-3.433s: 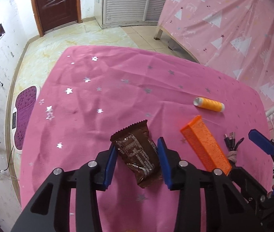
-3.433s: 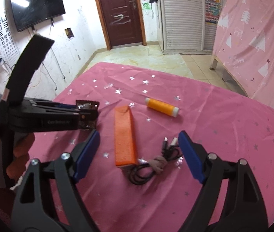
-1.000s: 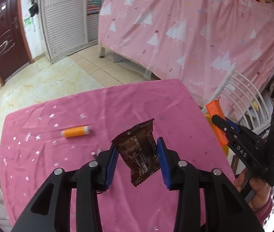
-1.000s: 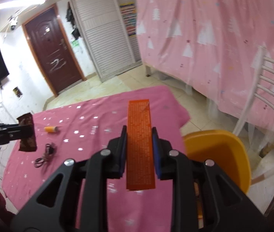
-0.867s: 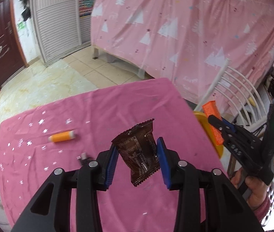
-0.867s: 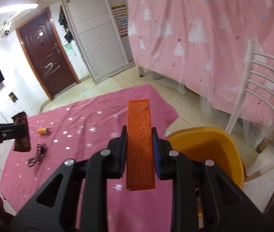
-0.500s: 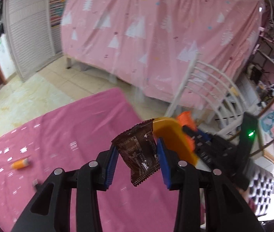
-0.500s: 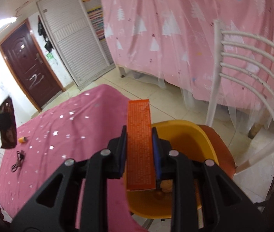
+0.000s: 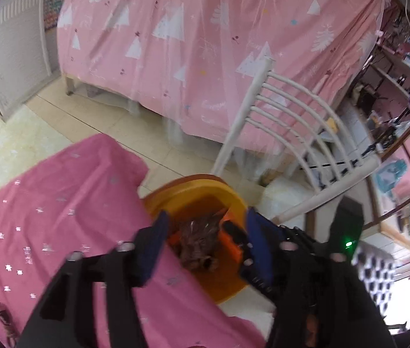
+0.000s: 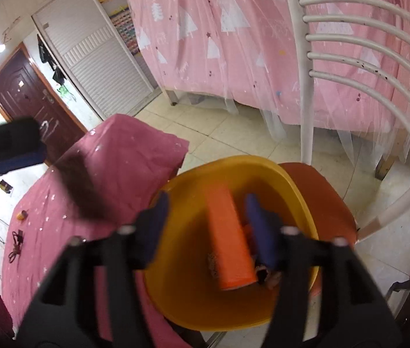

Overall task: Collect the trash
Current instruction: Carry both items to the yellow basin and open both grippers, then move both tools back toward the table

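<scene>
A yellow bin point(image 10: 233, 304) stands on a chair seat beside the pink table. My right gripper point(image 10: 206, 226) is open above the bin; the orange box point(image 10: 229, 243) is loose between its jaws, dropping into the bin. My left gripper point(image 9: 202, 246) is open over the bin's rim point(image 9: 193, 184); the brown wrapper point(image 9: 197, 243) is blurred below it, falling free. In the right wrist view the wrapper point(image 10: 81, 190) appears as a dark blur under the left gripper's fingers point(image 10: 10, 156).
A white chair back point(image 10: 349, 66) rises behind the bin, with a pink curtain point(image 9: 205, 43) beyond. An orange spool point(image 10: 21, 215) and a dark cable point(image 10: 16, 245) lie on the pink star tablecloth point(image 9: 45, 217).
Both grippers moved from over the table to above the yellow bin. Both opened and let go: the orange box and the brown wrapper are falling.
</scene>
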### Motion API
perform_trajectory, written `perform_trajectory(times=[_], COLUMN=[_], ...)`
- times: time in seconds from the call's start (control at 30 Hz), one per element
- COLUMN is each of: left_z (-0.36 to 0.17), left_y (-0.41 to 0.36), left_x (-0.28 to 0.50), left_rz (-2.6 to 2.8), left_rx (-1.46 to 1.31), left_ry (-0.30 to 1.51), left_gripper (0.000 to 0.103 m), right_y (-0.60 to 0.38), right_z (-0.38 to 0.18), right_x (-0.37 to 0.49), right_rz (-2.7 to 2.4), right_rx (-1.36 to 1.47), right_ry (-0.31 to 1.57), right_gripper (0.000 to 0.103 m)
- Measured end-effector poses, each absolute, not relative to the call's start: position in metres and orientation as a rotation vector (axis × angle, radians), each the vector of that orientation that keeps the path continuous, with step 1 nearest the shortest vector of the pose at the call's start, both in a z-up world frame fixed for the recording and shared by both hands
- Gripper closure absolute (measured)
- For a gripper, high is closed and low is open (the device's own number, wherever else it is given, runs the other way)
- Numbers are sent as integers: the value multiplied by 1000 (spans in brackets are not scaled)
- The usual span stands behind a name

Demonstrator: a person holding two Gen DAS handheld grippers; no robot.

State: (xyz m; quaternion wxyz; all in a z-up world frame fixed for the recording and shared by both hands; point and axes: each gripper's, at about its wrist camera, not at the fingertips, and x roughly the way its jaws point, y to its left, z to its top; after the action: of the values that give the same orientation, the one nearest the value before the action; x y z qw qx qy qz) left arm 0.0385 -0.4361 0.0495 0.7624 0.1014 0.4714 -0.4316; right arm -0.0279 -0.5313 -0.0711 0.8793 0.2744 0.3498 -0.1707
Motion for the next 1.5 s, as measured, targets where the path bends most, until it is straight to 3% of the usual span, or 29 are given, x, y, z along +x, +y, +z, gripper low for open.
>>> perform_trajectory(times=[0.07,0.67,0.8,1.5], left_z=[52,79,81,63], left_y=[-435,-378,-359,-203], left_x=[37,51,62,142], left_rz=[-935,-861,-820,-537], left_rx=[210,141,125,185], left_ry=[1006,969,972,990], left_gripper=[38,38,38,33], right_y=[-533,-493,-475,-360], right_z=[-72,-31,-17,7], right_x=[-28,-20,-12,45], right_rz=[-353,-283,-253,-35], right_rx=[573,499,458,284], right_ry=[728,680,676,734], right_gripper=[45,44,39,31])
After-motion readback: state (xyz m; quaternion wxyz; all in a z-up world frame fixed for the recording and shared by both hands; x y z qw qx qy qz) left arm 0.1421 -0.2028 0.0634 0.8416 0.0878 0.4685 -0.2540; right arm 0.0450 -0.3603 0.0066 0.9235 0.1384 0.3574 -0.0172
